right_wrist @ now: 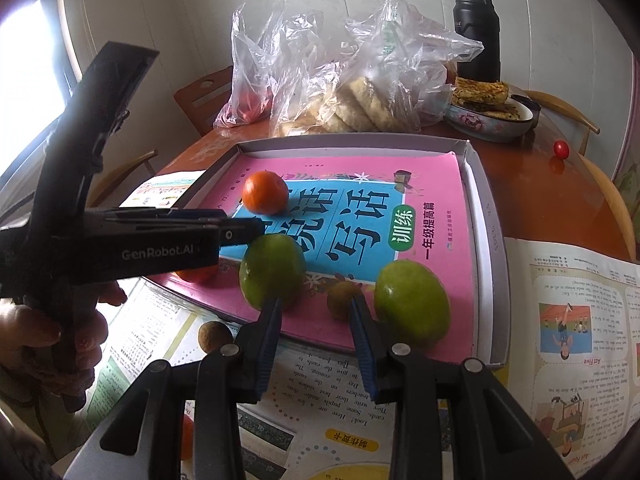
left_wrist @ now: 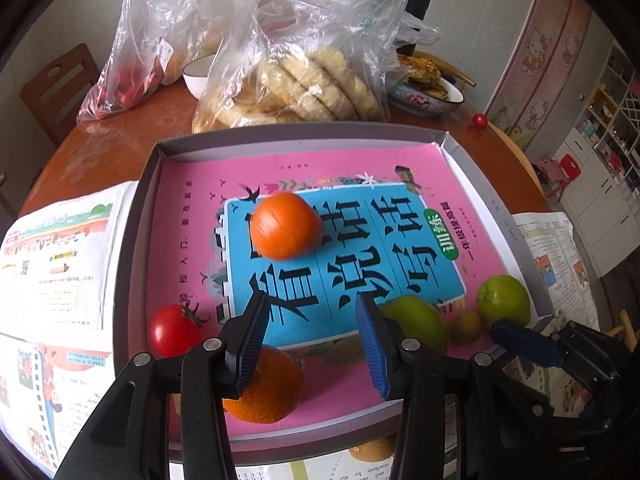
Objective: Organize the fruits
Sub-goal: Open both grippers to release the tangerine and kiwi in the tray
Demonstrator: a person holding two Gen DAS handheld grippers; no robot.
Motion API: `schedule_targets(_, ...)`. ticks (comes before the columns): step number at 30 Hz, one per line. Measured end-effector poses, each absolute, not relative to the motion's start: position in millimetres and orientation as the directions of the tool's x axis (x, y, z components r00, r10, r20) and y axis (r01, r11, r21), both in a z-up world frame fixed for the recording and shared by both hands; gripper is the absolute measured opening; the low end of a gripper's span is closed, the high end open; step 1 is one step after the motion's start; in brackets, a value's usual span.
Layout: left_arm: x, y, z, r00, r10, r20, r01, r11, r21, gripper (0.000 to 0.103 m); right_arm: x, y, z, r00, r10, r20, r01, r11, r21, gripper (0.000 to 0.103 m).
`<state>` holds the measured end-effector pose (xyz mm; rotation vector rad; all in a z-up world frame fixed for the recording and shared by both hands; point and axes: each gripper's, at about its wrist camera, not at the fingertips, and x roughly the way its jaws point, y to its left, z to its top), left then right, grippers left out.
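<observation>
Round wooden table [right_wrist: 520, 184], shallow grey tray [left_wrist: 460, 152] lined with a pink book, fruit scattered in it.

Left gripper [left_wrist: 312, 336] gapes empty, half hiding a large orange [left_wrist: 268, 392] at the near rim; a blurred small orange [left_wrist: 286, 226] sits mid-tray, with clear room around it. Right gripper [right_wrist: 316, 336] is parted, empty, before two limes [right_wrist: 272, 272] and a small brownish fruit [right_wrist: 340, 300].

we see a round reddish-brown wooden worktop [right_wrist: 516, 200]. directly on it lies a shallow grey box lid [left_wrist: 472, 184], flanked by printed paper sheets [left_wrist: 52, 264] on both sides and in front. behind the lid we find clear plastic bags [left_wrist: 304, 80] of flatbread and red fruit, a white bowl [left_wrist: 196, 76], a floral dish [right_wrist: 488, 122] of fried cakes, a black flask [right_wrist: 478, 28], and one cherry tomato [right_wrist: 561, 149] apart near the edge. a small brown fruit [right_wrist: 214, 336] sits on the paper.
</observation>
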<state>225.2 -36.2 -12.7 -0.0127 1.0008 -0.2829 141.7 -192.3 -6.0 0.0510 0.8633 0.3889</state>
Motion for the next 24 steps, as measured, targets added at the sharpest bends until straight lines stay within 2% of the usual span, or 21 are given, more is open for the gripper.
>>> schedule_targets(5,221,-33,-11,0.514,-0.254,-0.819,0.230,0.961,-0.154,0.046,140,-193,-4,0.590,0.349,-0.728,-0.309,0.931,0.197,0.036)
schedule_targets(8,218,-30,-8,0.518,-0.259,-0.815,0.225,0.961,-0.162,0.046,138,-194,-4,0.596,0.345,-0.726,-0.301,0.933,0.196,0.043)
schedule_targets(14,209,-24,-4,0.526,-0.274,-0.805,0.223,0.958,-0.181,0.048,137,-195,-4,0.596,0.338,-0.729,-0.291,0.936,0.197,0.044)
schedule_targets(16,207,-23,-3,0.525,-0.284,-0.802,0.222,0.956,-0.193,0.057,137,-195,-4,0.596,0.337,-0.729,-0.292,0.936,0.194,0.045)
schedule_targets(24,200,-16,2,0.530,-0.298,-0.794,0.208,0.953,-0.219,0.066,136,-194,-4,0.599,0.333,-0.728,-0.289,0.938,0.192,0.048)
